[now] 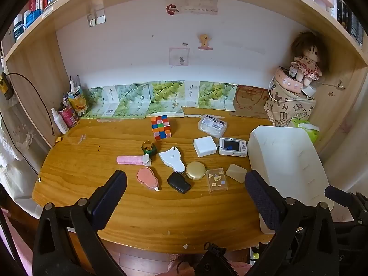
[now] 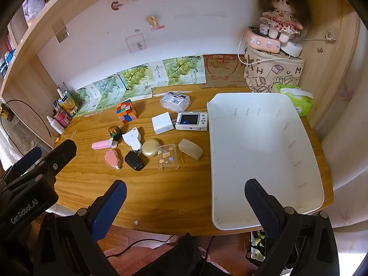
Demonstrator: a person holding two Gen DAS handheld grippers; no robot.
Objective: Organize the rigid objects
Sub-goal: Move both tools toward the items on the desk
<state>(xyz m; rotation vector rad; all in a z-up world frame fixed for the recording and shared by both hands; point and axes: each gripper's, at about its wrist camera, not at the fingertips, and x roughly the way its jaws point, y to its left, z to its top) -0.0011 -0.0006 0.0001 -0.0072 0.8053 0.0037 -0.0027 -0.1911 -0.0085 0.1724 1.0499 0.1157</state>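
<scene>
Both grippers hang above the near edge of the wooden desk (image 2: 161, 197), tilted downward. The left gripper (image 1: 185, 194) is spread wide with nothing between its fingers; the right gripper (image 2: 185, 203) is likewise released and empty, its right-hand finger over the near corner of the white tray (image 2: 264, 223). The tray lies on the right side of the desk with nothing visible inside it. The loose objects sit in a cluster at about 10 o'clock from the tray's centre, none of them inside it. Taking the gold round compact (image 2: 150, 147) as hub: the black key fob (image 2: 135, 160) lies at 7 o'clock, touching or nearly so; the clear sticker case (image 2: 168, 157) at 4 o'clock, just beside; the white flat gadget (image 2: 132, 139) at 10 o'clock. The translucent beige block (image 2: 190, 149) sits between case and tray. The pink oval piece (image 2: 112, 158) is at 8 o'clock, the pink clip (image 2: 102, 145) and green-gold cap (image 2: 114, 132) farther left. Behind lie the white cube charger (image 2: 162, 123), the small camera (image 2: 191, 121) just beside the tray's left wall, the clear labelled box (image 2: 175, 101) and the puzzle cube (image 2: 126, 111). Around the work area: bottles and tubes (image 2: 62, 112) at the far left, a doll (image 2: 279, 18) on a printed bag (image 2: 273, 73) at the far right, and a green tissue pack (image 2: 296, 99) touching or just behind the tray's far corner. No object lies directly between either gripper and the cluster.
</scene>
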